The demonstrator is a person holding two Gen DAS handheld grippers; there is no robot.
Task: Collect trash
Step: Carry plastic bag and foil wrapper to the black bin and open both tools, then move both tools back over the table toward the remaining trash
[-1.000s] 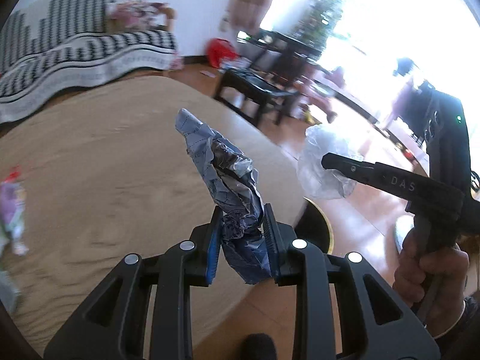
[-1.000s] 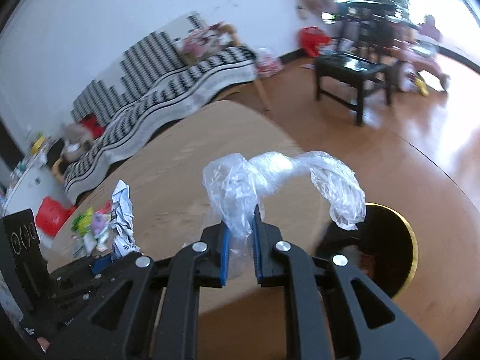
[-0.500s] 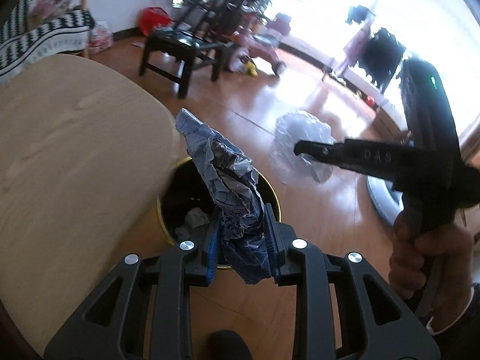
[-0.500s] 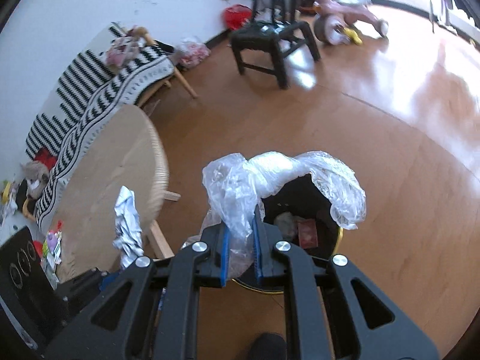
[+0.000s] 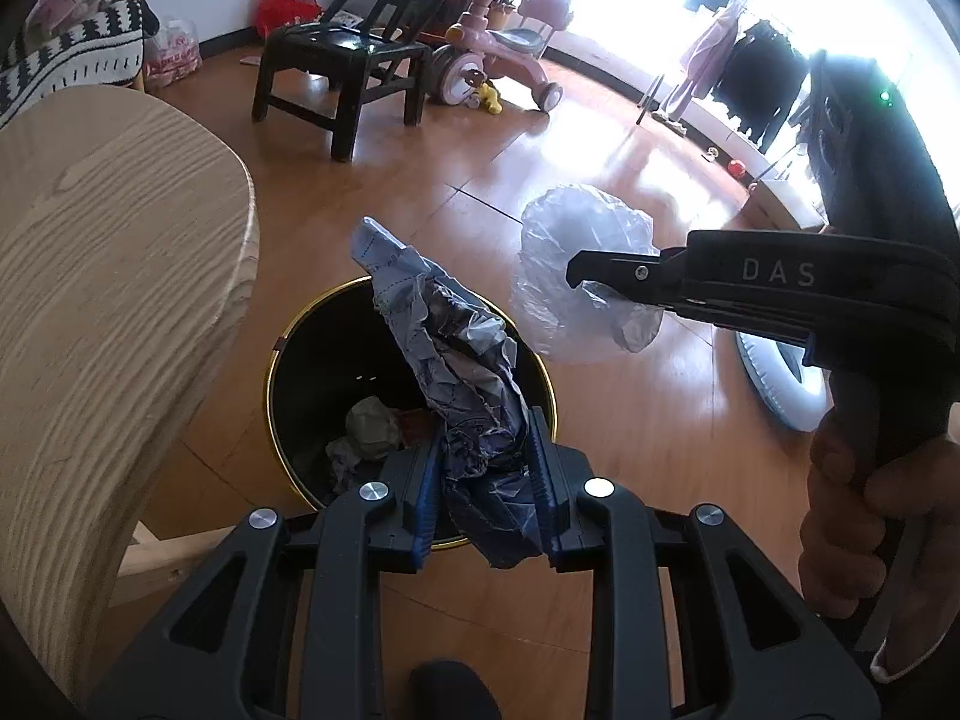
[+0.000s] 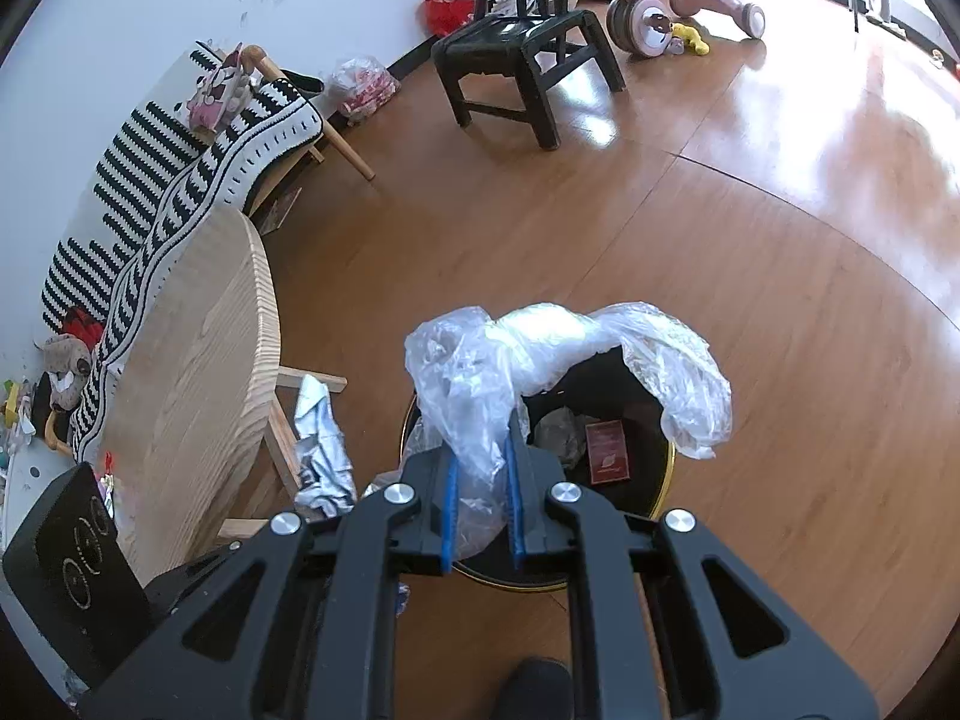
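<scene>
My left gripper is shut on a crumpled blue-grey foil wrapper and holds it over the black bin with a gold rim. The bin holds several bits of trash. My right gripper is shut on a clear plastic bag above the same bin. In the left wrist view the right gripper sits to the right with the bag hanging from it. The wrapper also shows in the right wrist view.
A round light wood table stands left of the bin, its edge close by. A black stool and a pink ride-on toy stand farther off on the wooden floor. A striped sofa lines the wall.
Both grippers have swung from over the table to above the bin, each keeping its trash. The bin now lies directly below them.
</scene>
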